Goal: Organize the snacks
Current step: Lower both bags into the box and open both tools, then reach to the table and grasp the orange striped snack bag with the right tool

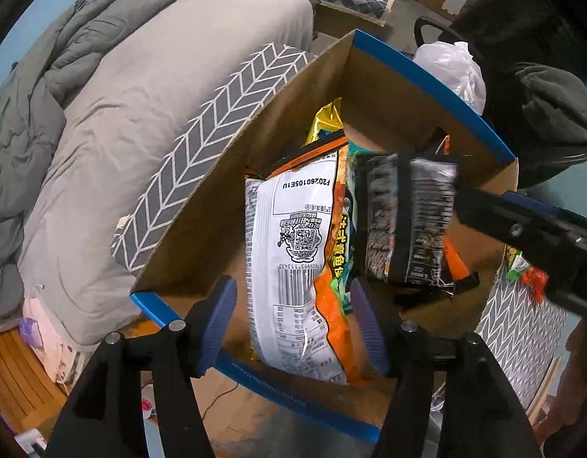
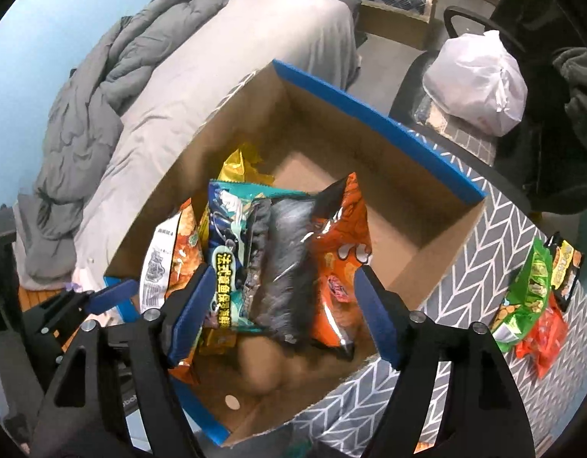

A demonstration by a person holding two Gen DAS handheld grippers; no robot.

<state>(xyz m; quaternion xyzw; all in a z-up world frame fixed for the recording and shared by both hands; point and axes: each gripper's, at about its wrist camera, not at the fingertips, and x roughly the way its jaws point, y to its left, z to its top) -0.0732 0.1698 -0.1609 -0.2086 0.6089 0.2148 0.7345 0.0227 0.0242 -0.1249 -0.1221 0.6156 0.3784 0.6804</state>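
A cardboard box [image 1: 370, 87] with blue-edged flaps stands on a chevron-patterned cloth. Several snack bags stand upright inside. In the left wrist view my left gripper [image 1: 291, 286] is open over the box's near side. A white and orange bag [image 1: 289, 259] stands between its blue pads with a gap on each side. In the right wrist view my right gripper [image 2: 286, 271] is open around a teal bag [image 2: 232, 252], a black packet [image 2: 289, 252] and an orange bag [image 2: 339, 252]. A gold bag [image 2: 240, 164] stands behind them. The right gripper's finger [image 1: 522, 225] shows beside the black packet [image 1: 412, 221].
Loose green and red snack packets [image 2: 534, 297] lie on the chevron cloth [image 2: 480, 267] right of the box. A bed with a grey duvet [image 2: 102, 114] lies to the left. A chair holds a white plastic bag [image 2: 476, 80] behind the box. The box's right half has bare floor.
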